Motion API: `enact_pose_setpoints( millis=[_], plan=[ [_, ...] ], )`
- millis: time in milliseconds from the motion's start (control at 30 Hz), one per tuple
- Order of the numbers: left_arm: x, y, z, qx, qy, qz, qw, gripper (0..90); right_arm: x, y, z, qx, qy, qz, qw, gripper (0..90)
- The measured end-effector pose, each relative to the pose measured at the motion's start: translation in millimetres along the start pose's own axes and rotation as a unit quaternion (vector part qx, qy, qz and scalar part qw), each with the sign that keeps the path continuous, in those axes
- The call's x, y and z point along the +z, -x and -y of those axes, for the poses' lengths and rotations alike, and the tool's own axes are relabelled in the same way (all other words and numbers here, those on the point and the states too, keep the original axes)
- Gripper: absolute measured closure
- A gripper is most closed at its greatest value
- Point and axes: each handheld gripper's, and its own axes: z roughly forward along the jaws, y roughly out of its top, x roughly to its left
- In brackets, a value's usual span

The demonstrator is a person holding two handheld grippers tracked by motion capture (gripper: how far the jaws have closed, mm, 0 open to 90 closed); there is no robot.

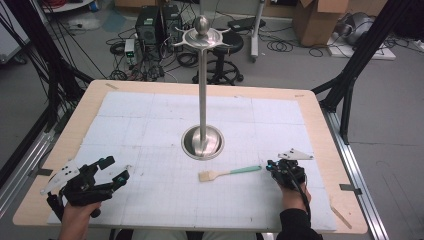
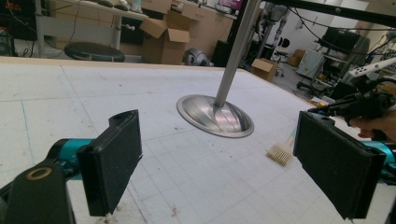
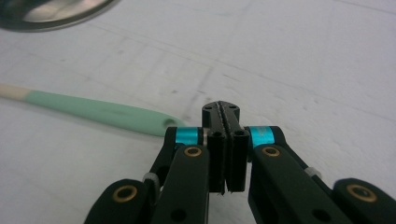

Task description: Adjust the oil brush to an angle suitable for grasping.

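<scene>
With its jaws pressed together on nothing, the right tool (image 1: 272, 166) sits just beside the green handle of the pastry brush (image 1: 229, 173) lying on the desk (image 1: 320, 125) near the hanging stand (image 1: 202, 142) and should spread before straddling that handle, while the left tool (image 1: 114, 170) waits wide apart.

The left gripper (image 1: 118, 170) is a black linkage frame with teal sleeves behind its broad, flat, foam-faced pads (image 2: 113, 161). A pale grey three-cornered plate rides on top. The right gripper (image 3: 223, 111) is built alike: black links, brass-ringed pivot pins (one at each joint), teal collars, ridged pad faces. A black cable trails along the person's dark sleeve (image 1: 296, 224).
</scene>
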Motion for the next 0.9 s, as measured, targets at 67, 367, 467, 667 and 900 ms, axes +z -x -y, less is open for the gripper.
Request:
enact_pose_setpoints(
  millis=[67, 367, 467, 667, 900],
  plan=[
    [0.5, 0.7, 0.0, 0.0, -0.001, 0.001, 1.0, 15.7, 3.0, 4.3, 1.9, 0.008, -0.005, 0.006, 0.9999, 89.1],
    [-0.4, -0.4, -0.2, -0.001, -0.001, -0.001, 1.0, 15.8, 17.6, -11.9, -3.7, -0.009, -0.018, -0.006, 0.9998, 89.1],
    [-0.2, -0.6, -0.1, -0.002, -0.001, -0.001, 1.0, 15.7, 19.6, -16.1, -5.3, -0.017, -0.017, -0.009, 0.9997, 89.1],
    [-0.3, -1.1, -0.2, -0.004, 0.0, -0.002, 1.0, 15.7, 25.6, -31.4, -10.5, -0.03, -0.016, -0.031, 0.9989, 89.1],
    [-2.3, -2.6, -0.9, -0.006, 0.003, -0.005, 1.0, 15.8, 40.0, -66.7, -23.3, -0.056, -0.017, -0.065, 0.9961, 89.1]
  ],
)
